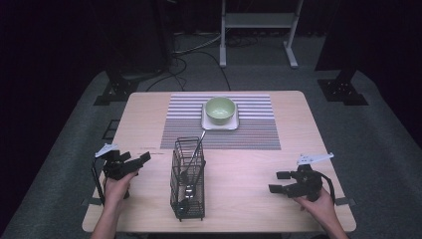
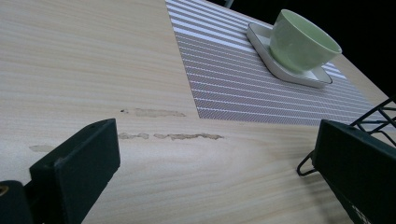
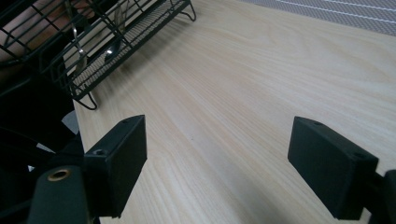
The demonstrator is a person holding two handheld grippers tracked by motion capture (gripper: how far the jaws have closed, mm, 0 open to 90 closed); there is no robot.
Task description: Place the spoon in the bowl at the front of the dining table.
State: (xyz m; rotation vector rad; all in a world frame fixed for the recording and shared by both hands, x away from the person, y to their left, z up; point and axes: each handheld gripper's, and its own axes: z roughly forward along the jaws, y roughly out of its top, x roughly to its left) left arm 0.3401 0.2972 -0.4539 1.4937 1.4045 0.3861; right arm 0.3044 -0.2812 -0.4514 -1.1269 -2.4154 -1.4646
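Note:
A black wire basket stands upright at the table's front middle, with a metal utensil leaning out of its top. Beyond it a green bowl sits on a white square plate on a striped placemat. My left gripper is held left of the basket, open, jaws pointing right with nothing between them. My right gripper is held right of the basket, open and empty, jaws pointing left. In the left gripper view its jaws frame bare wood, with the bowl beyond. The right gripper view shows the basket ahead.
The wooden table has scuff marks near the placemat's front left corner. Behind the table stand a white frame, black stands and cables on grey floor. Bare wood lies between each gripper and the basket.

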